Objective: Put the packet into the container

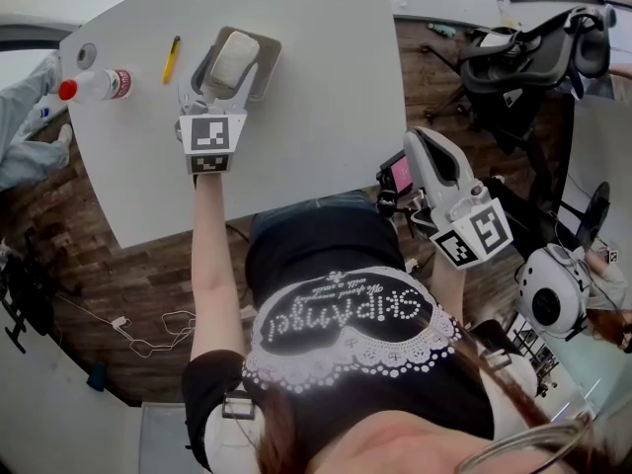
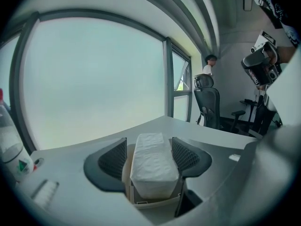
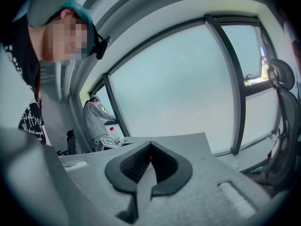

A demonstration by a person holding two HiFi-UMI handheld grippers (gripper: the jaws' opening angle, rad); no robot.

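Note:
A white packet [image 1: 232, 59] lies lengthwise in a shallow grey-tan container [image 1: 259, 75] on the white table [image 1: 326, 57]. My left gripper [image 1: 219, 87] reaches over the container's near end, jaws spread on either side of the packet. In the left gripper view the packet [image 2: 153, 166] sits between the two dark pads with a thin gap showing on the left, resting in the container [image 2: 155, 205]. My left gripper [image 2: 149, 143] is open. My right gripper [image 1: 427, 148] hangs off the table by the person's body, and in its own view the right gripper [image 3: 150, 145] is shut with nothing in it.
A clear bottle with a red cap [image 1: 97, 85] lies at the table's left end, and a yellow pen [image 1: 171, 59] lies between it and the container. A black office chair [image 1: 523, 57] stands right of the table. Another person [image 3: 96, 121] stands by the window.

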